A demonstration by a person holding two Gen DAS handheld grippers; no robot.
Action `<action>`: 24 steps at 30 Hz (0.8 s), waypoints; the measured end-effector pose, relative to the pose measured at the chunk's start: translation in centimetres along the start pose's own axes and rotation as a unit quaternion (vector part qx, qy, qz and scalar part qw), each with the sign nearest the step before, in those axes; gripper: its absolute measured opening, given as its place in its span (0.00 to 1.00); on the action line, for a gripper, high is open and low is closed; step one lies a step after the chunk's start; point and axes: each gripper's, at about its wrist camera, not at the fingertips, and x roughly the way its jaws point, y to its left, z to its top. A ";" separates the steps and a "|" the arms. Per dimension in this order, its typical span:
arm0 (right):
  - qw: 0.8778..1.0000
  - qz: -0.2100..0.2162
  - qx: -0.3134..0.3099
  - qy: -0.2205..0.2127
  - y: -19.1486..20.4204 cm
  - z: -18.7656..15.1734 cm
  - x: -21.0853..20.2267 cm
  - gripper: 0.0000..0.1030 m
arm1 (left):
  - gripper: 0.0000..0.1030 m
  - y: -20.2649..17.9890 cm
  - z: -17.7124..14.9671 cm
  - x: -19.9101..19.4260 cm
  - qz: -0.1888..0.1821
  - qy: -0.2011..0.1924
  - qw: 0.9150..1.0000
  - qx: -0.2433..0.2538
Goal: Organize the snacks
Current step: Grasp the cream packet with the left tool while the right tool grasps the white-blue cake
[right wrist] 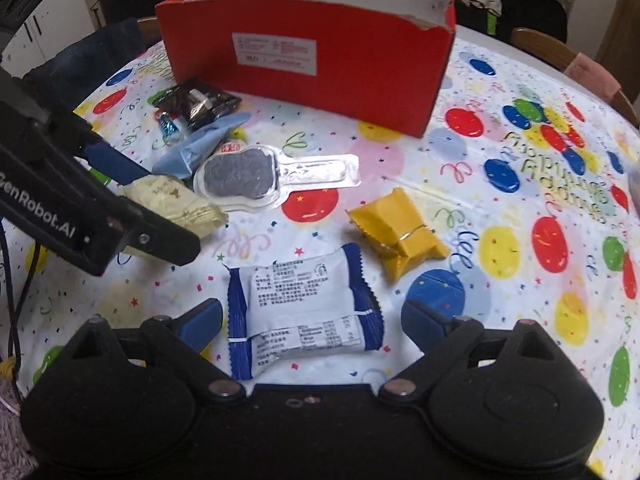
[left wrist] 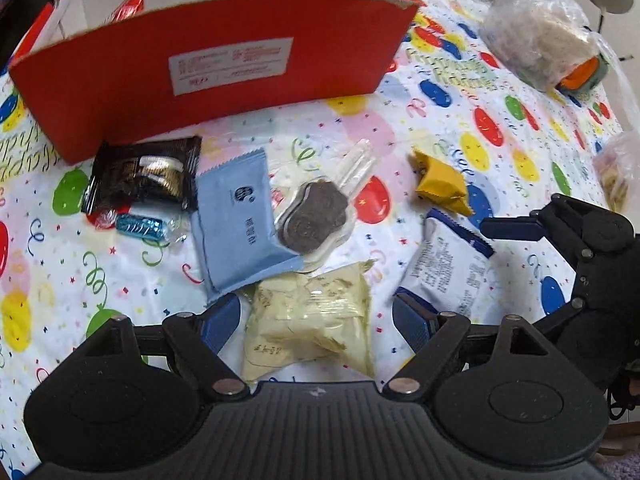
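White-and-blue pkt (right wrist: 304, 316) lies flat on the bench betw. the right gripper (right wrist: 312, 320) jaws, which stand wide, not touching it; long axis runs roughly fwd from the jaws. Left gripper (left wrist: 316, 316), jaws also spread, straddles the cream pkt (left wrist: 316, 320) w/o contact. Red box (right wrist: 320, 64) sits well beyond both.

One red cardboard box (right wrist: 304, 68) stands on the balloon-print tablecloth (right wrist: 520, 208). Loose snack packets in front of it number seven: one black biscuit packet (left wrist: 144, 178), one light blue wrapper (left wrist: 236, 220), one clear blister pack with a dark cookie (right wrist: 256, 178), one pale yellow packet (left wrist: 312, 320), one mustard-yellow packet (right wrist: 400, 232), one white-and-blue packet (right wrist: 304, 308), one small blue foil candy (left wrist: 140, 228). One clear plastic bag (left wrist: 536, 44) sits apart. Two grippers.
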 end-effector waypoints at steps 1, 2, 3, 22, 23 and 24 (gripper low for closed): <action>1.000 0.001 0.001 0.002 -0.1 0.0 0.2 0.91 | 0.81 0.2 0.0 0.2 -0.001 0.002 1.000 -0.004; 1.000 0.001 0.003 0.005 -0.1 0.0 0.5 0.89 | 0.81 0.4 0.0 0.3 -0.002 0.002 1.000 -0.008; 1.000 0.001 0.004 0.006 -0.2 0.0 0.6 0.89 | 0.80 0.5 0.0 0.4 -0.004 0.003 1.000 -0.010; 1.000 -0.009 0.006 -0.007 0.9 -0.2 -0.4 0.61 | 0.58 1.4 -1.3 -0.8 -0.021 -0.012 0.999 -0.042; 1.000 -0.010 0.010 -0.008 0.9 -0.2 -0.5 0.60 | 0.58 1.5 -1.5 -1.0 -0.023 -0.013 0.999 -0.043; 1.000 -0.010 0.014 -0.009 0.9 -0.2 -0.7 0.60 | 0.58 1.5 -1.6 -1.2 -0.025 -0.015 0.999 -0.044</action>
